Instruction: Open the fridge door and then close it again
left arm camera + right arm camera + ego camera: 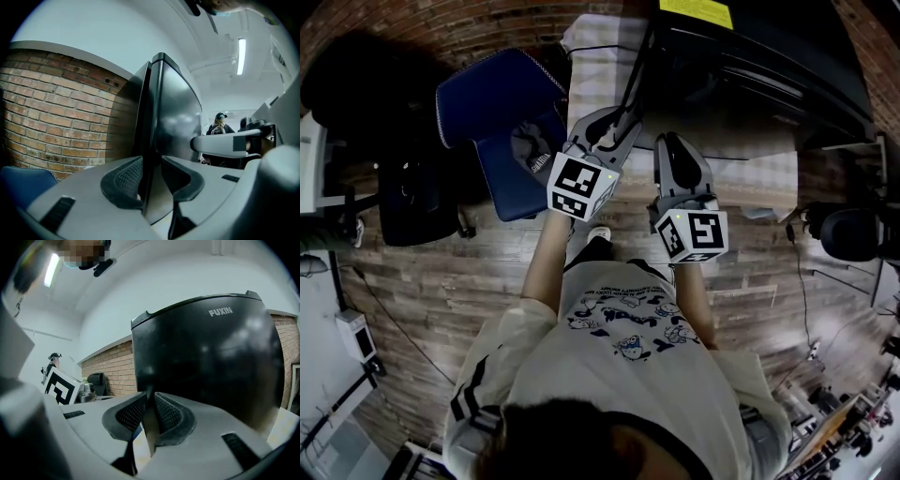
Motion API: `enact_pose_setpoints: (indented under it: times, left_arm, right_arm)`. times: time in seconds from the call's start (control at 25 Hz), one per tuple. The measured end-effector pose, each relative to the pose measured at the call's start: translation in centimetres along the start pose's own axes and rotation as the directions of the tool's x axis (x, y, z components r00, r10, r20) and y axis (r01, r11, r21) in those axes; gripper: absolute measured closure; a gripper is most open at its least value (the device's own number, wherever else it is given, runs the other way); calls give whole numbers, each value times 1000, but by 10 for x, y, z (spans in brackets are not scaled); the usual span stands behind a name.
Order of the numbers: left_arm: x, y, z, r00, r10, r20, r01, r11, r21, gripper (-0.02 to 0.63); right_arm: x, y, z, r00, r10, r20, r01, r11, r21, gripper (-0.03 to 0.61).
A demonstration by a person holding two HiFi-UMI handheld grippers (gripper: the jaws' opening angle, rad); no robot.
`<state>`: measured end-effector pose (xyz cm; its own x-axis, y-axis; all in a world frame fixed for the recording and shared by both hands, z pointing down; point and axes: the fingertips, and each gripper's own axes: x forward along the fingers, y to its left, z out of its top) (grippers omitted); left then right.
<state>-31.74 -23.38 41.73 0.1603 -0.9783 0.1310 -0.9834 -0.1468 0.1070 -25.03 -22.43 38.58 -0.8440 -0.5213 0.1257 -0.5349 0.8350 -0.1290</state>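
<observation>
Straddling fridge door (pixel 176 122) edge: left claw (pixel 151 183), apart | right claw (pixel 149 416) seemingly together, facing door

The fridge door (pixel 201 362) is smooth, glossy black and throws back soft pale highlights. The brick wall (pixel 56 108) to its left is rough and matt, with pale mortar lines. The floor (pixel 441 281) is wood-look planking with a dull sheen. The chair (pixel 502 84) on the left is covered in dark blue cloth with pale stitching. The left tool (pixel 152 161) and right tool (pixel 150 399) have matt grey plastic shells. Their pads (pixel 131 413) are black, finely ribbed and look rubbery. The person's shirt (pixel 619 347) is pale printed cloth.
</observation>
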Motion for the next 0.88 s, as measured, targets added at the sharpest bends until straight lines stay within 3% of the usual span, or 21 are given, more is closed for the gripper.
enact_pose_setpoints:
  times: [0.4, 0.88]
  left_arm:
    - [5, 2, 3, 999, 37, 10, -37, 999, -18, 479]
    - [-28, -1, 3, 988, 148, 32, -147, 989, -30, 480]
  right_arm:
    - [2, -1, 4, 999, -37, 9, 37, 998, -46, 511]
    - [-12, -6, 7, 995, -97, 23, 99, 994, -54, 511]
